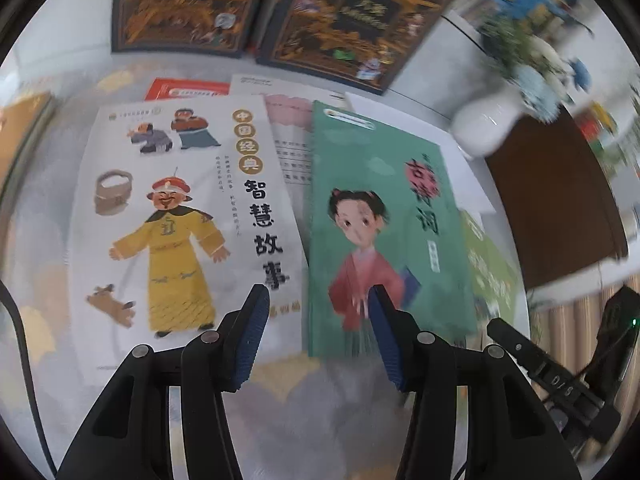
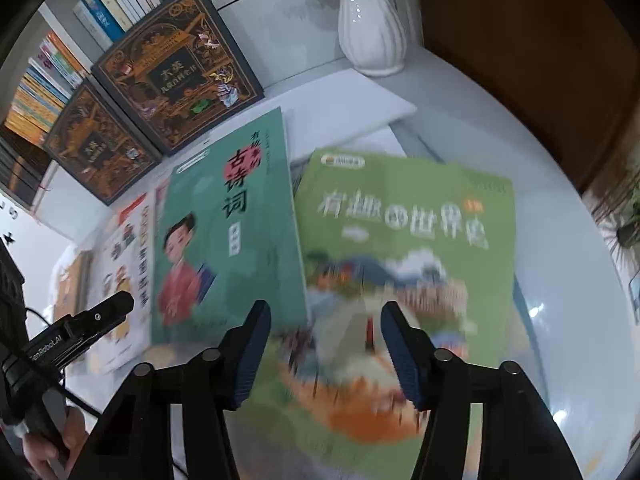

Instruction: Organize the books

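Through my left wrist view, my left gripper [image 1: 316, 300] hangs at the bottom centre with its blue pads spread and nothing between them. Under it, on the pale table [image 1: 48, 184], a white storybook [image 1: 180, 208] with a yellow-robed figure lies left of centre. A teal poetry book [image 1: 380, 224] sits just beside it on the right, overlapping its edge. Two dark ornate books [image 1: 280, 12] stand along the top, and a white vase [image 1: 488, 120] stands at the upper right.

Through my right wrist view, my right gripper [image 2: 324, 316] also has its jaws parted, empty, poised over a blurred green history book [image 2: 408, 240] that fills the centre and right. The teal poetry book [image 2: 232, 232] lies to its left, touching it. The dark ornate books [image 2: 160, 92] lean at the upper left before a packed bookshelf [image 2: 80, 40]. The vase [image 2: 372, 24] stands at the top.
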`<action>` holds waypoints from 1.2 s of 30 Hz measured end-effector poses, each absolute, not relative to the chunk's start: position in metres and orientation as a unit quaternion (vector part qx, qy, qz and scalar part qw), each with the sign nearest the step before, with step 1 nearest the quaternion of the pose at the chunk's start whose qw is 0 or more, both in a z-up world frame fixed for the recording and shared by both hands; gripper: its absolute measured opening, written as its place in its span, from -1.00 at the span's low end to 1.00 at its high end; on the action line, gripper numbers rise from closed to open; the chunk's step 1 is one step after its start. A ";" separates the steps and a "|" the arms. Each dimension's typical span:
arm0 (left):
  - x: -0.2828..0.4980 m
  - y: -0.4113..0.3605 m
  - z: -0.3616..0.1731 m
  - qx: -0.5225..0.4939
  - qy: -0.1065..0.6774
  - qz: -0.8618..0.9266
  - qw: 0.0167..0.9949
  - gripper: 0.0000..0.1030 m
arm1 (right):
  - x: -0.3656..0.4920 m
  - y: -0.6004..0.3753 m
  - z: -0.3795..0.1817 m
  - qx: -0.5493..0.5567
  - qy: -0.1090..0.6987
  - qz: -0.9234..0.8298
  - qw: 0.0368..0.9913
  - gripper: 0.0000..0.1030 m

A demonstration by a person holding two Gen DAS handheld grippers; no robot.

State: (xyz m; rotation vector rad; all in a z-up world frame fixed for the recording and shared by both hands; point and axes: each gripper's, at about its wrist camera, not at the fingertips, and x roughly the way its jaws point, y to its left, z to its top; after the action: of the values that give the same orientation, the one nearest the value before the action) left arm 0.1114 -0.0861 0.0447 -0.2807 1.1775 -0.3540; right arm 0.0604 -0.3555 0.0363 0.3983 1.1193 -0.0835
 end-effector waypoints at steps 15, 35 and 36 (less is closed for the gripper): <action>0.090 -0.102 0.034 -0.151 0.572 -0.202 0.781 -0.05 | 0.066 -0.313 0.019 0.130 0.550 0.020 0.825 0.02; 0.052 -0.038 0.051 -0.162 0.540 -0.157 0.811 -0.04 | 0.001 -0.290 0.032 0.124 0.570 0.071 0.809 -0.11; 0.059 -0.040 0.049 -0.155 0.539 -0.153 0.814 -0.04 | 0.009 -0.288 0.029 0.118 0.570 0.060 0.811 -0.11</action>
State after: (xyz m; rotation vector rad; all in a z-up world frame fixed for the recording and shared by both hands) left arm 0.0590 -0.0397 0.0493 -0.3309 1.1509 -0.3259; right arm 0.0086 -0.2879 0.0293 0.2512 1.2184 0.1274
